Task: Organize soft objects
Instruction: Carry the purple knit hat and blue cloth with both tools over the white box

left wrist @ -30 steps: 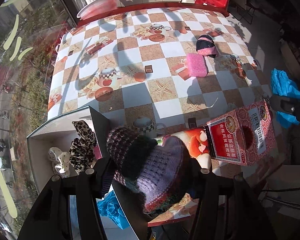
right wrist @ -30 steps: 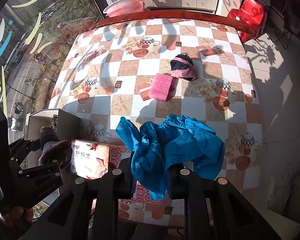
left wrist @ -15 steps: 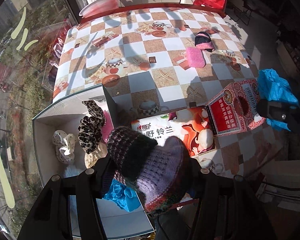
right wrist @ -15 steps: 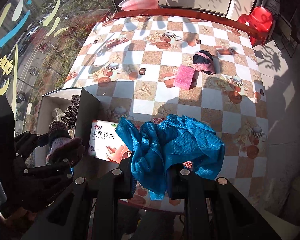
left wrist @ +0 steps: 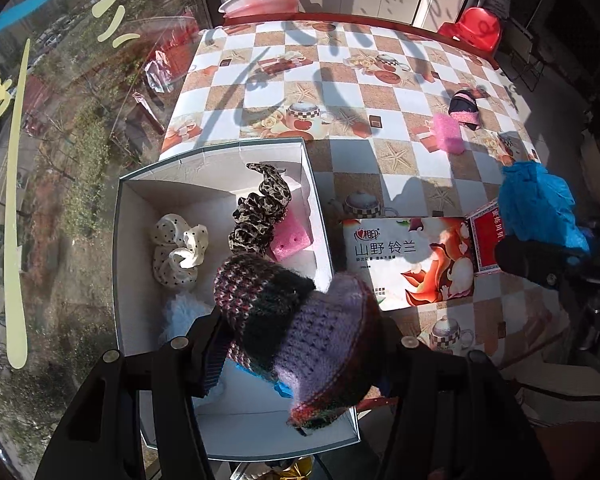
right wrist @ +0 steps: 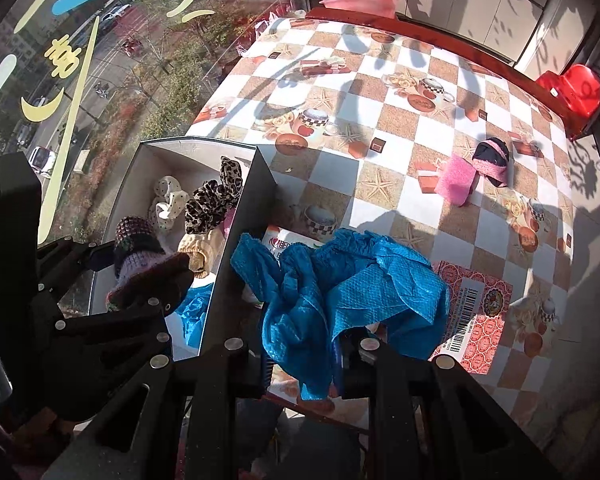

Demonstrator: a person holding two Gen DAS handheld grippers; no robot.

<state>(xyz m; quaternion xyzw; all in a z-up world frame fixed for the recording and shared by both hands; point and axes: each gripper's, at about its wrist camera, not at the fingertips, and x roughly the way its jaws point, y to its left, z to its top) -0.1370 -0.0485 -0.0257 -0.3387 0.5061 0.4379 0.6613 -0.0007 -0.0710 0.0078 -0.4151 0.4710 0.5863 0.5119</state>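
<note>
Hanging over white box (left wrist: 120, 264), left gripper (left wrist: 300, 344) pinches knitted hat (left wrist: 300, 320) between its fingers. Box at table (left wrist: 340, 96) edge by window, holding leopard scrunchie (left wrist: 260, 216), dotted scrunchie (left wrist: 176, 252), pink sponge (left wrist: 290, 238). Right gripper (right wrist: 304, 356), fingers pressed together on blue cloth (right wrist: 340, 288), above tissue pack (left wrist: 404, 260) just beside box. Second pink sponge (right wrist: 456, 178) and dark hat (right wrist: 492, 156) touching, well apart across table.
</note>
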